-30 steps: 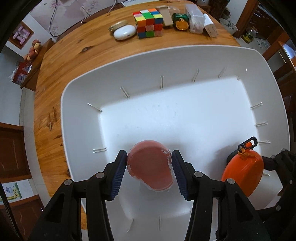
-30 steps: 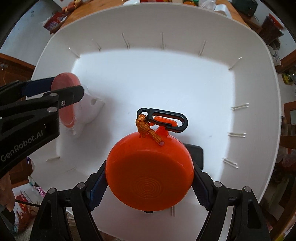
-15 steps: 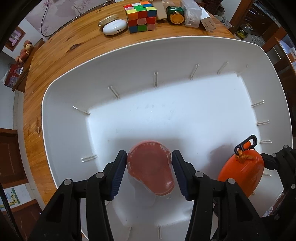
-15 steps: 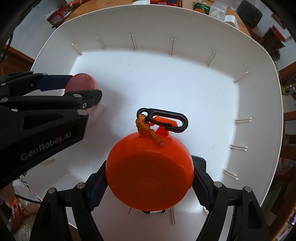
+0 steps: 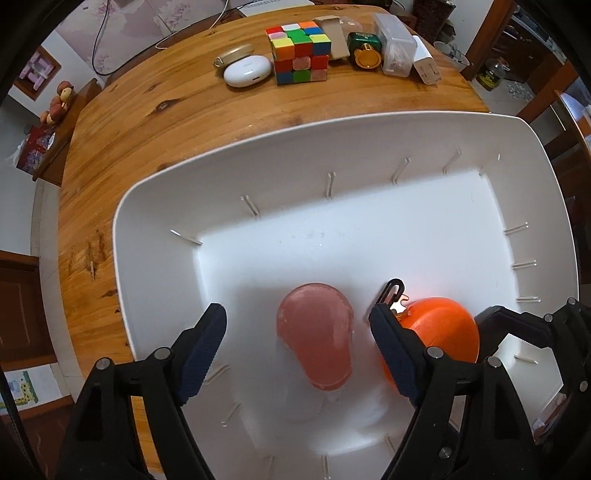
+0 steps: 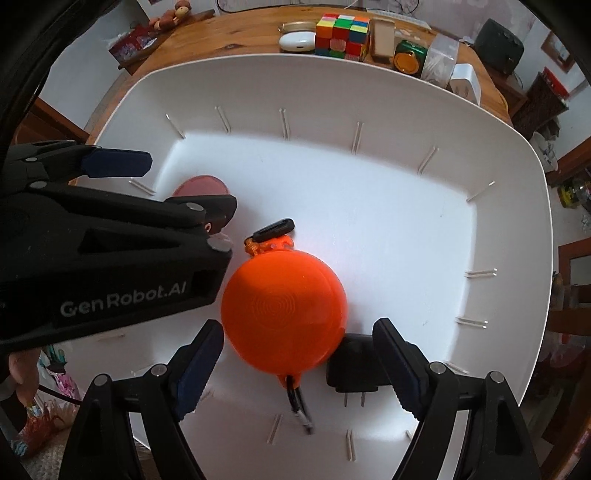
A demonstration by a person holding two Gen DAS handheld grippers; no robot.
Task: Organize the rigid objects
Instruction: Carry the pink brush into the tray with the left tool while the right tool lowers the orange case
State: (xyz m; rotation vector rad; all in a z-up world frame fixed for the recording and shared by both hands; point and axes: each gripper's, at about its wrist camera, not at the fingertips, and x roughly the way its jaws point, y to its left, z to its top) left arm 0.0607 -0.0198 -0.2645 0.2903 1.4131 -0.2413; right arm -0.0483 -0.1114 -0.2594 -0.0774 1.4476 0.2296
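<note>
Left wrist view: the left hand-held gripper [image 5: 297, 345] stands wide, its blue pads clear of the pink disc [image 5: 317, 339] that lies between them on the floor of the white bin [image 5: 159, 206]. Just right of the disc lies the orange disc [image 5: 443, 332], partly hidden behind the right finger, with a black clip [image 5: 391, 290] at its far end. The right hand-held gripper [image 5: 524, 325] shows only as black arms at the right edge; its opening cannot be judged here. Beyond the bin, on the wooden counter [image 5: 166, 122], sit in a row a white case [image 5: 245, 71], a colour cube [image 5: 300, 51], a green tin [image 5: 365, 50], a clear box [image 5: 397, 55] and a white adapter [image 5: 426, 68].

Right wrist view: the right hand-held gripper [image 6: 297, 360] is wide too, both pads apart from the orange disc [image 6: 284, 310], which rests on the bin [image 6: 498, 155] floor with its clip [image 6: 275, 229] pointing away. Only this view shows a black plug [image 6: 352, 367] lying against the disc's near right side, its two prongs toward the camera, and a cord end [image 6: 299, 406], blurred, trailing from the disc's near edge. The left hand-held gripper [image 6: 177, 188] crosses from the left and hides most of the pink disc [image 6: 201, 184]. The same row shows on the counter [image 6: 229, 51]: cube [image 6: 341, 35], tin [image 6: 408, 55].
</note>
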